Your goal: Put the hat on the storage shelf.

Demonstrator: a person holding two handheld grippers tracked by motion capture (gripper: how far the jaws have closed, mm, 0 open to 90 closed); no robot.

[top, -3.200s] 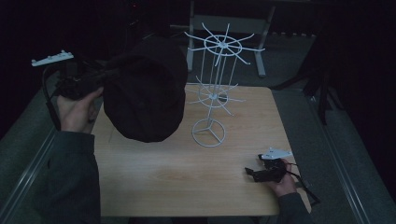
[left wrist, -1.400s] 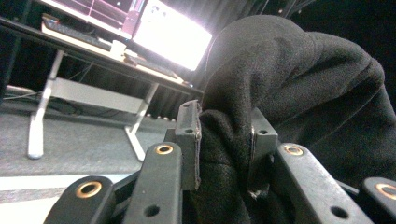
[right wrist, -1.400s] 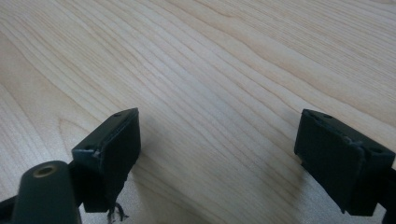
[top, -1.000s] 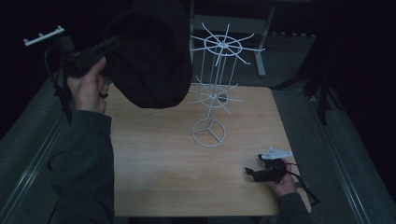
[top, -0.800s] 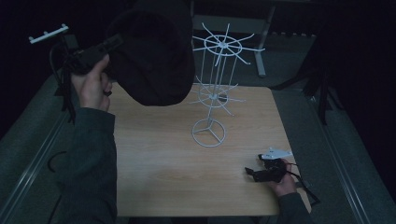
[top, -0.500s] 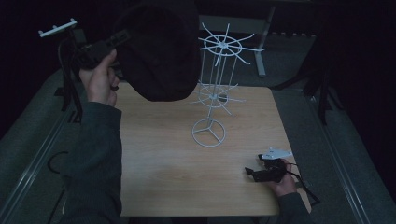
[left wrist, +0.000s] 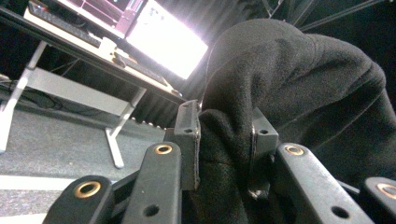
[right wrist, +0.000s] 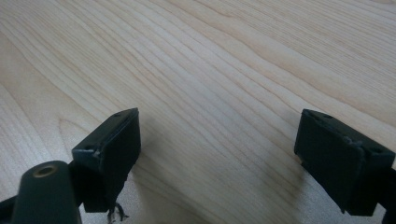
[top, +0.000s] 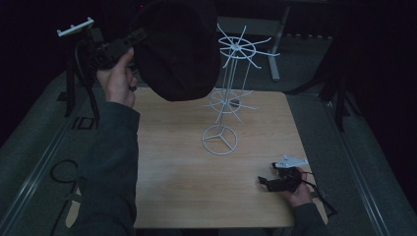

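The left hand-held gripper (top: 129, 42), raised at far left, clamps a black hat (top: 179, 46) beside a white wire rack (top: 228, 98). The right hand-held gripper (right wrist: 219, 154), jaws spread, rests on the bench (top: 167, 172) near right.

- My left gripper (top: 133, 39) is raised high on an outstretched, grey-sleeved left arm (top: 110, 162), jaws clamped tight on a fold of black fabric (left wrist: 224, 177).
- My right gripper (top: 268, 183) rests low, jaws wide apart, cupped in my right hand (top: 297, 191).
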